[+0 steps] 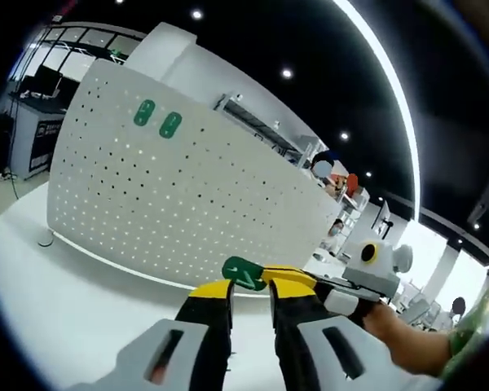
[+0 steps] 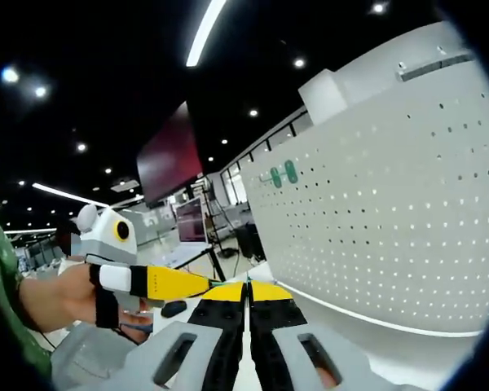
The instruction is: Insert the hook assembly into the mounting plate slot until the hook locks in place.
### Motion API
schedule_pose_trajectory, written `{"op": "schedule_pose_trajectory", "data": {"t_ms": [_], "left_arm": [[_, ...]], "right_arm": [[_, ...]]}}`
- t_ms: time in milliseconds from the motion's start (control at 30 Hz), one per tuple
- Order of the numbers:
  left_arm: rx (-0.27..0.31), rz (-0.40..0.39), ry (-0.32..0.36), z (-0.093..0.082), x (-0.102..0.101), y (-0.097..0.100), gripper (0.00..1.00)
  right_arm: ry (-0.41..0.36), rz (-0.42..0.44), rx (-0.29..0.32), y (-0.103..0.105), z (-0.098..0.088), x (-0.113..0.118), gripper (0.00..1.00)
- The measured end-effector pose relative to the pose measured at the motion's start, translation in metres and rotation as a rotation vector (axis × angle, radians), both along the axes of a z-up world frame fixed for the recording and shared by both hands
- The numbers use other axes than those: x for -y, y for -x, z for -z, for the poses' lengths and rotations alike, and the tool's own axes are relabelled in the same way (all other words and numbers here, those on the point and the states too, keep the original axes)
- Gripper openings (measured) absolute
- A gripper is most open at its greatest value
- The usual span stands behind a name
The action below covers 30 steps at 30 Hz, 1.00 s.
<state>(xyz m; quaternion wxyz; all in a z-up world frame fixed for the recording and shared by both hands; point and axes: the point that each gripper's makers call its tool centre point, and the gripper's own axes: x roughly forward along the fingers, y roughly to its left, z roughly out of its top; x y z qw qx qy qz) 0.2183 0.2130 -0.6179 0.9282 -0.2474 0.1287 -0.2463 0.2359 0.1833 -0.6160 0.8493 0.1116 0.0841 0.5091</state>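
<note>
A white pegboard mounting plate (image 1: 179, 204) stands upright on the table, and two green hooks (image 1: 145, 112) hang side by side near its top. In the left gripper view, a third green hook (image 1: 243, 273) sits between the yellow tips of my left gripper (image 1: 248, 285), which is shut on it a short way in front of the plate. My right gripper (image 1: 270, 274) reaches in from the right, its tip against the hook's right end. In the right gripper view, my right gripper (image 2: 248, 287) is shut with nothing seen in it. My left gripper (image 2: 205, 284) lies just to its left, and the plate (image 2: 375, 220) rises on the right.
The plate rests on a white table (image 1: 65, 309). A person's hand (image 1: 407, 342) holds the right gripper, and another hand (image 2: 53, 301) holds the left. A small dark object (image 2: 173, 308) lies beyond the grippers. Desks and monitors (image 1: 41, 81) stand behind the plate.
</note>
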Motion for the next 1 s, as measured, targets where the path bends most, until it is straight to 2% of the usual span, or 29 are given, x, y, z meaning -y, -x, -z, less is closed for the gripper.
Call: {"op": "schedule_pose_trajectory", "data": {"t_ms": [133, 333, 1000], "left_arm": [[0.004, -0.001, 0.003, -0.001, 0.000, 0.000, 0.17], [0.002, -0.012, -0.012, 0.002, -0.003, 0.001, 0.10], [0.038, -0.005, -0.023, -0.003, -0.003, 0.001, 0.06]], "right_arm": [[0.001, -0.004, 0.001, 0.002, 0.002, -0.001, 0.00], [-0.009, -0.005, 0.002, 0.004, 0.003, -0.001, 0.00], [-0.006, -0.016, -0.018, 0.006, 0.011, -0.004, 0.00]]}}
